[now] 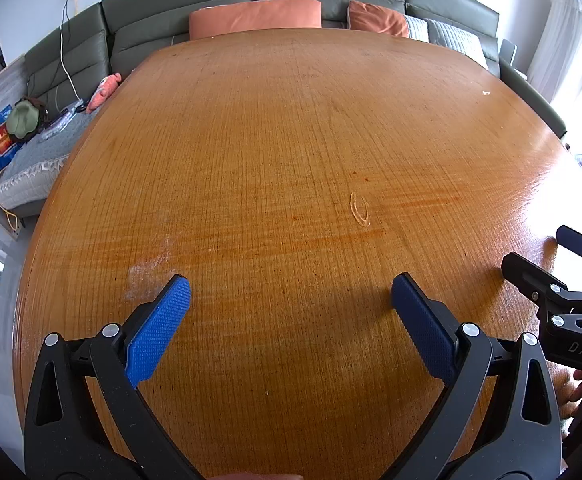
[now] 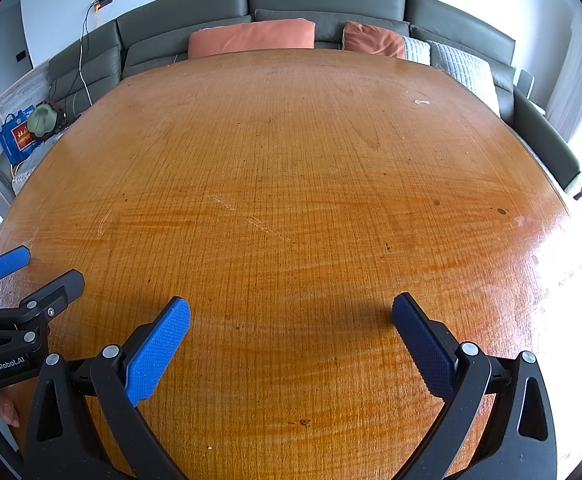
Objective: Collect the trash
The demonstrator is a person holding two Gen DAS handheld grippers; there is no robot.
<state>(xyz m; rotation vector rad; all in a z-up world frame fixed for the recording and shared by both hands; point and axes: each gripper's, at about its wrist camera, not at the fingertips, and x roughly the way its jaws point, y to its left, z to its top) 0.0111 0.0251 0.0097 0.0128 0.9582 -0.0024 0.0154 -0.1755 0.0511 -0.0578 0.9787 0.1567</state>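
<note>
Both views are brightly lit by daylight from the window [image 1: 571,32] on the right. Glare is washed across the right edge of the bench [image 2: 291,160], worst in the right wrist view. Soft shadows are cast between the fingers [image 2: 159,352]. Straight lines are bowed by fisheye distortion, and the corners are vignetted black.
</note>
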